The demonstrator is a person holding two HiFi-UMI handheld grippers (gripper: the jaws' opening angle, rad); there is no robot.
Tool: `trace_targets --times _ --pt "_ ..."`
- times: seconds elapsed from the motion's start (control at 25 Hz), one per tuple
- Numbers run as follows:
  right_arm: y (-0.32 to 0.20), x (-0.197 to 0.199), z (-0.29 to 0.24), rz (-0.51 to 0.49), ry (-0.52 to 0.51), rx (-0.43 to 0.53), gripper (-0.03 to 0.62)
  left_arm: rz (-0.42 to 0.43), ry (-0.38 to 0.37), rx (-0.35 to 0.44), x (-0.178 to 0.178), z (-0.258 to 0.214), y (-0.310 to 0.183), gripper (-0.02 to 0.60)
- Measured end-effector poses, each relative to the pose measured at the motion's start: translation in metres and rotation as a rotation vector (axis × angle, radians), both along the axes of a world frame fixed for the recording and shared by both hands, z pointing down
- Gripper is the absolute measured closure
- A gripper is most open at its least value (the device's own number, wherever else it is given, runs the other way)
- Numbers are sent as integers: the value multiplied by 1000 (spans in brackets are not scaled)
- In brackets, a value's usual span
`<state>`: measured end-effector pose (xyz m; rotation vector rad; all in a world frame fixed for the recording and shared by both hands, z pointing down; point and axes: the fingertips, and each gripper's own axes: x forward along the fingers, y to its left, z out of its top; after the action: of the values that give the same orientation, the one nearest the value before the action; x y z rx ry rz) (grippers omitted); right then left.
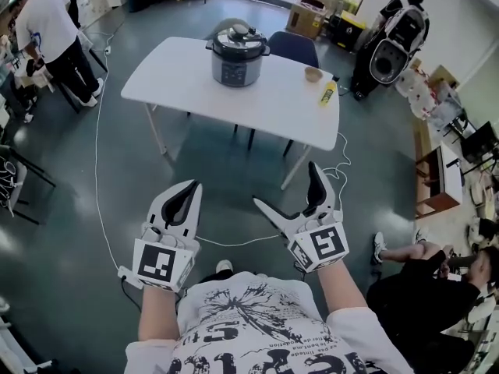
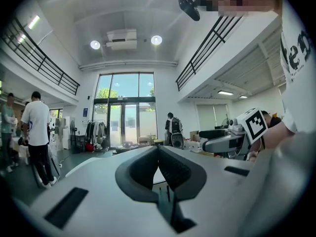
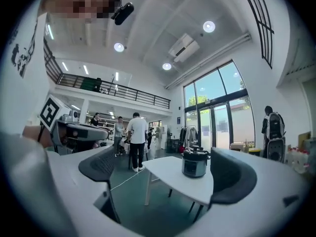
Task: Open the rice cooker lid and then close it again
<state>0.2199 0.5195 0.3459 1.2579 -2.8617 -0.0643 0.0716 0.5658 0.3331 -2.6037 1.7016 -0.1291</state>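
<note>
The dark, silver-banded rice cooker stands with its lid down on the far side of a white table. Both grippers hover level over the floor, well short of the table. My left gripper has its jaws together with nothing in them; in the left gripper view the pads meet at the tip. My right gripper is spread wide and empty. In the right gripper view the rice cooker shows far off between the jaws.
A small bowl and a yellow bottle sit on the table's right end. A blue chair stands behind it. A white cable runs along the floor. A person stands at left; another sits at right.
</note>
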Motion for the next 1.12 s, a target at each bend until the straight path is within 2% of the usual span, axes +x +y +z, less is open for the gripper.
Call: trace_targets --times 0.24,0.4,0.6,0.8,1.12 --pt "-47 -54 2 19 -29 -50 -4 -6 -3 -19 -65 10 -34 569" --pt "-90 -76 10 38 -24 -77 -3 -15 7 -31 -91 18 -68 569" --pt "-154 -102 27 10 -30 -91 -3 -61 5 -24 -119 30 -123 569" --pt "-252 -122 27 -21 -27 -99 -3 -89 -24 -12 -136 23 -210 569" --pt "-434 -155 6 -59 -19 -98 -3 -129 -34 20 -165 -6 -391 569"
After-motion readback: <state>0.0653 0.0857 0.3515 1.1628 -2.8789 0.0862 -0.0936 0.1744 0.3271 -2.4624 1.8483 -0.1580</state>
